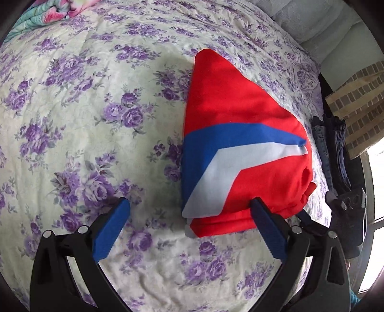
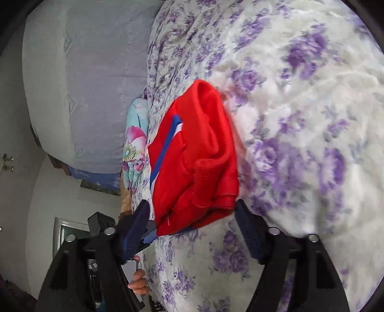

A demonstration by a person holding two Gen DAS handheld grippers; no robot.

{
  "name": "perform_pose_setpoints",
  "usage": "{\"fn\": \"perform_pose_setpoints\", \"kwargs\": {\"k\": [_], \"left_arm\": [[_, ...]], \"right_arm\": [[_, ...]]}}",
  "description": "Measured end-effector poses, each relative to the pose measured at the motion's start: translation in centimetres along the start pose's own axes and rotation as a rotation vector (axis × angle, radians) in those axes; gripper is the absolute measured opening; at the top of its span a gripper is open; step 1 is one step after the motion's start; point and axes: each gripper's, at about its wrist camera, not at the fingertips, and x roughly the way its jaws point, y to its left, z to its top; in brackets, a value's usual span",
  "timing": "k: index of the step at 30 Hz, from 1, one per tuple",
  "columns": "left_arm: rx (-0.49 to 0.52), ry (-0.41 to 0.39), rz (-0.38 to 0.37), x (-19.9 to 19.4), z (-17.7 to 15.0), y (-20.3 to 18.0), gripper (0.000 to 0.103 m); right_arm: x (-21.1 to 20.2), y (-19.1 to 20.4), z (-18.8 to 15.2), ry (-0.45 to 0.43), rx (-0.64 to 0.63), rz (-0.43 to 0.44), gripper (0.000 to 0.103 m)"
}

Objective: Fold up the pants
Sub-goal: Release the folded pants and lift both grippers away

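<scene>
The red pants (image 1: 240, 124) with a blue and white chevron lie folded into a compact bundle on the floral bedspread (image 1: 84, 120). My left gripper (image 1: 189, 211) is open, hovering at the bundle's near edge; its right finger (image 1: 266, 223) touches the red cloth, its left finger (image 1: 112, 228) is over bare bedspread. In the right wrist view the same bundle (image 2: 199, 163) shows edge-on. My right gripper (image 2: 192, 213) is open, its fingers on either side of the bundle's near end, not clamped on it.
The floral bedspread (image 2: 300, 144) covers the bed. A folded flowered blanket (image 1: 45, 12) lies at the far left corner. Dark jeans (image 1: 328, 148) hang by the bed's right edge. A padded headboard (image 2: 84, 84) and the other gripper with a hand (image 2: 139, 280) show at left.
</scene>
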Motion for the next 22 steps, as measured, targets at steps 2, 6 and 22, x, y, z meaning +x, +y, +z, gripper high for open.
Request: {"fn": "perform_pose_setpoints", "kwargs": {"k": [2, 6, 22], "left_arm": [[0.001, -0.012, -0.017, 0.7, 0.9, -0.6, 0.098], [0.016, -0.009, -0.122, 2.2, 2.3, -2.9, 0.098], [-0.006, -0.064, -0.23, 0.3, 3.4, -2.4, 0.025]], "right_arm": [[1.9, 1.0, 0.9, 0.026, -0.032, 0.011, 0.085], [3.1, 0.3, 2.5, 0.009, 0.028, 0.093, 0.066], [1.4, 2.0, 4.8, -0.013, 0.027, 0.03, 0.02]]}}
